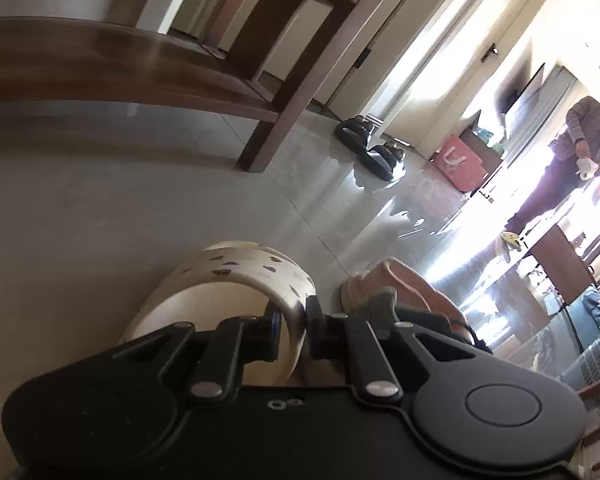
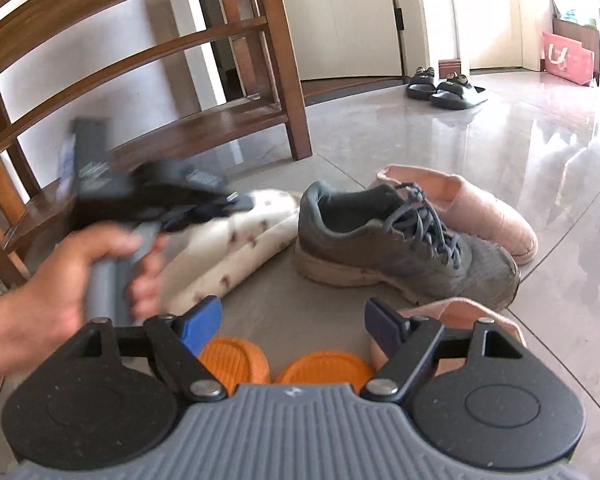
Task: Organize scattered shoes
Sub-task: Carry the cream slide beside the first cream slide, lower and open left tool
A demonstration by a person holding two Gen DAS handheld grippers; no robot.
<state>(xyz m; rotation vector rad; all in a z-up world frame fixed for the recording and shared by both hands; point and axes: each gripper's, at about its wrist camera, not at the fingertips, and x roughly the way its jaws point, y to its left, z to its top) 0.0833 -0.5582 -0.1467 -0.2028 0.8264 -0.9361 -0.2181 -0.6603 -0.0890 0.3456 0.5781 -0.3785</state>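
On the left of the right wrist view, a bare hand (image 2: 60, 276) holds the left claw (image 2: 236, 202), blurred, its tips at the heel end of a cream slipper with small dark marks (image 2: 236, 256) that lies on the glossy grey tiled floor (image 2: 380, 144). The left wrist view shows that claw (image 1: 305, 322) clamped shut on the edge of the cream slipper's (image 1: 236, 280) perforated upper band. Behind stands a dark wooden shoe rack with slatted shelves (image 2: 204, 124), its lowest shelf bare where it shows.

Right of the slipper, a worn grey laced trainer (image 2: 400, 248) sits upright, almost touching it. Just behind the trainer lies a pink fabric slip-on shoe (image 2: 492, 220). A second pink shoe (image 2: 464, 312) lies nearer, partly hidden behind the right finger of the right claw (image 2: 294, 316), whose blue-padded jaws stand wide apart with nothing between them. Below them are two orange ribbed slipper toes (image 2: 324, 368), side by side.

Further back, near a doorway, a pair of black slides (image 2: 444, 86) rests together, with a pink paper bag (image 2: 566, 58) to the far right.
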